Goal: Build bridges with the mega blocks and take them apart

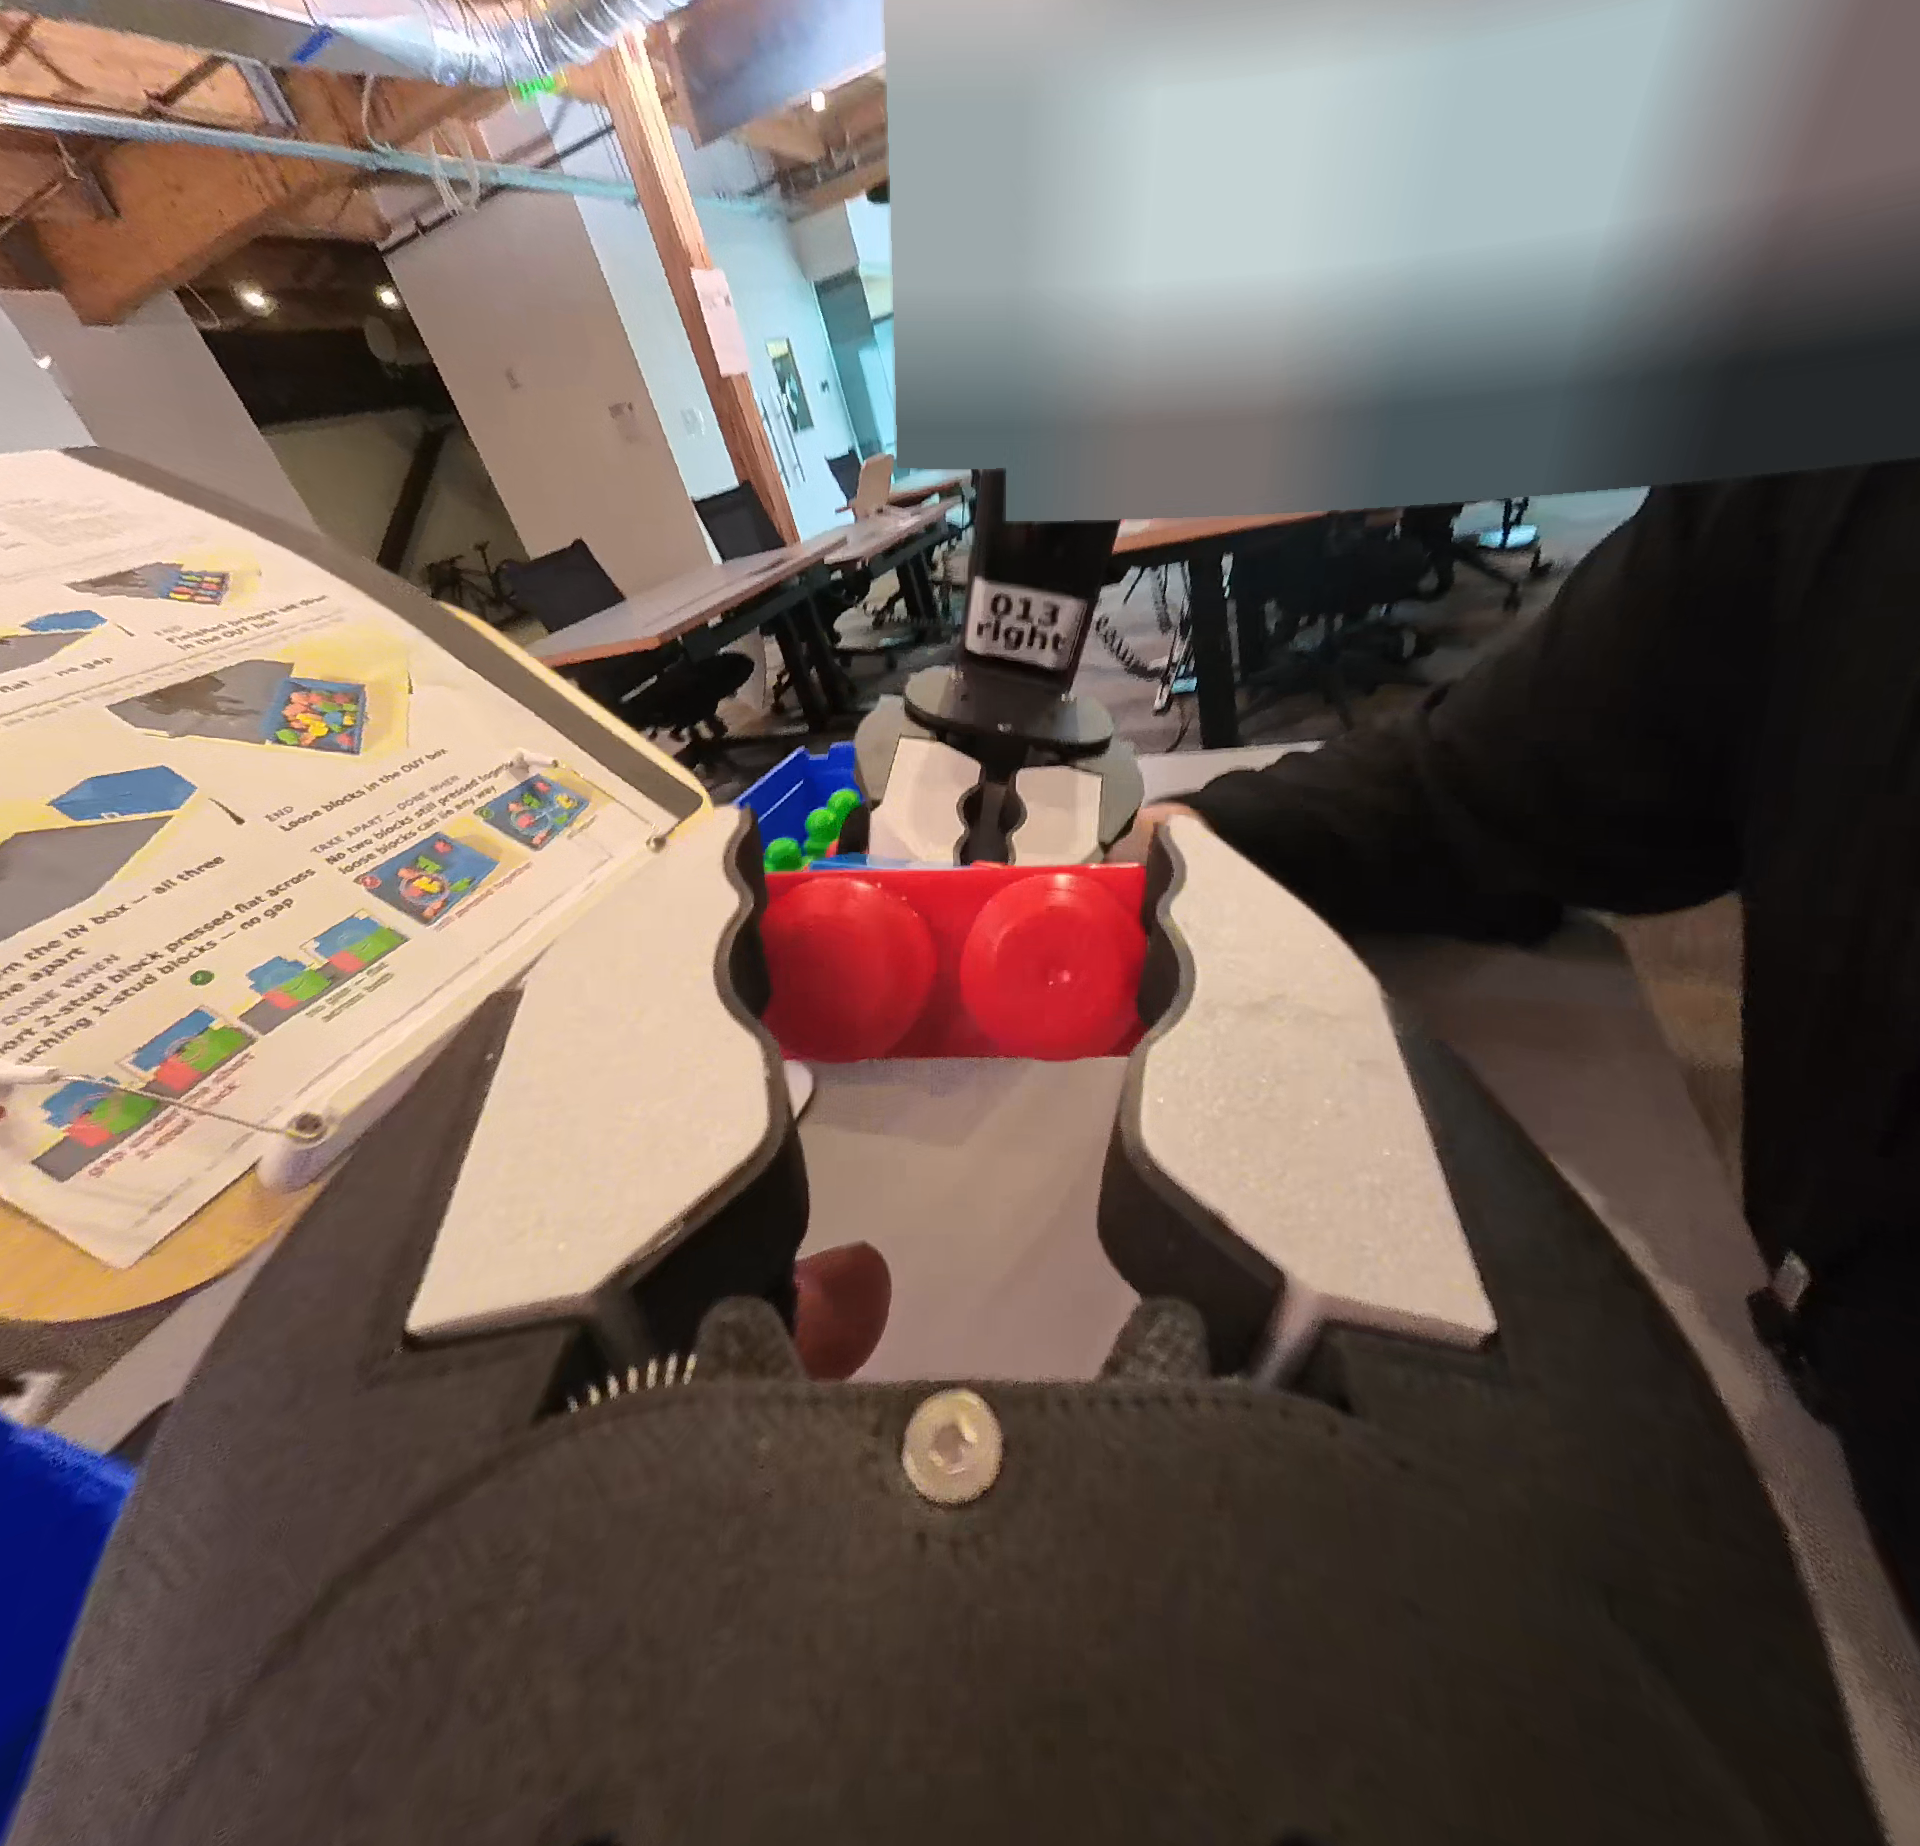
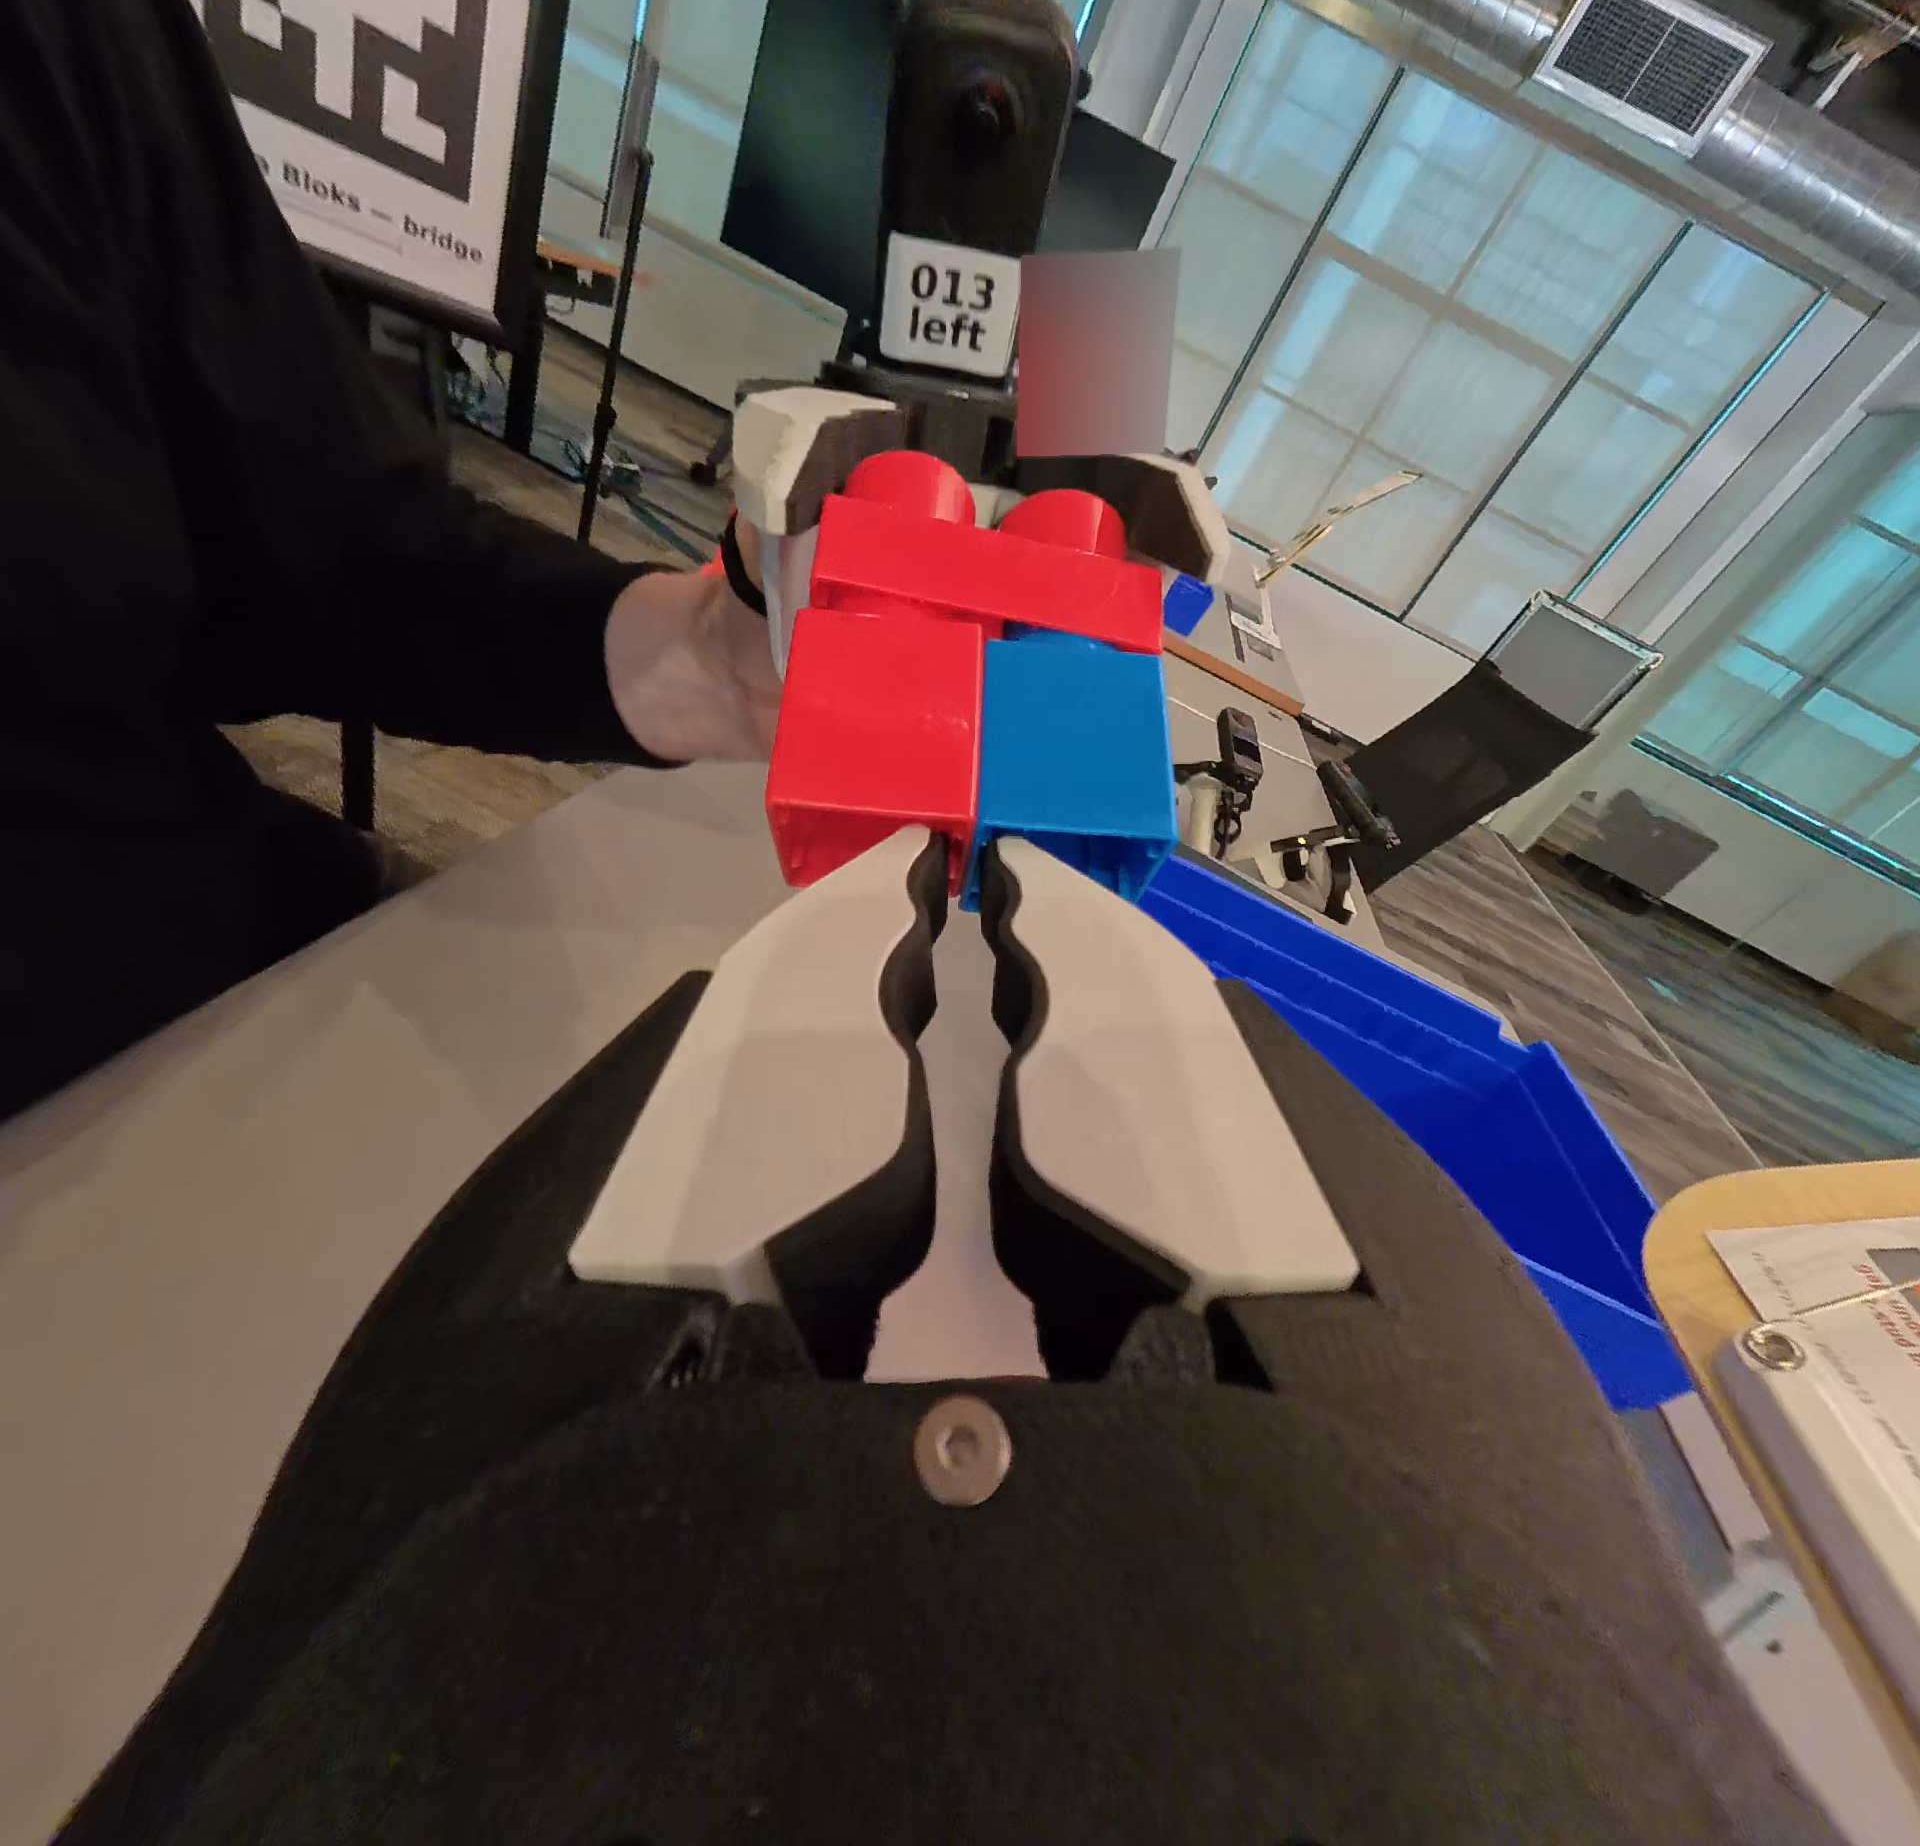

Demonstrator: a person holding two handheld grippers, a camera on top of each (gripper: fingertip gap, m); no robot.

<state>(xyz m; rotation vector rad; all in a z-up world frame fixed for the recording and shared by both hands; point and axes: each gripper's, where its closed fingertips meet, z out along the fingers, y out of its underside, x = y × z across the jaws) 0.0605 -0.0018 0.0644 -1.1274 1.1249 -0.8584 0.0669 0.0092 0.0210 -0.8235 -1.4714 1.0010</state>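
A small bridge is held in the air between both grippers. It is a red two-stud block on top of a red one-stud block and a blue one-stud block. My left gripper is shut on the two ends of the two-stud block, studs facing its camera. It shows in the right wrist view behind the bridge. My right gripper has its fingertips inside the open undersides of the two lower blocks. It pinches their adjoining walls. It shows in the left wrist view behind the bridge.
A blue bin lies on the grey table to the right; in the left wrist view it holds green blocks. An instruction sheet on a board stands left. A person's black sleeve and hand are close by. The tips of one gripper are about 5 cm away from the tips of the other.
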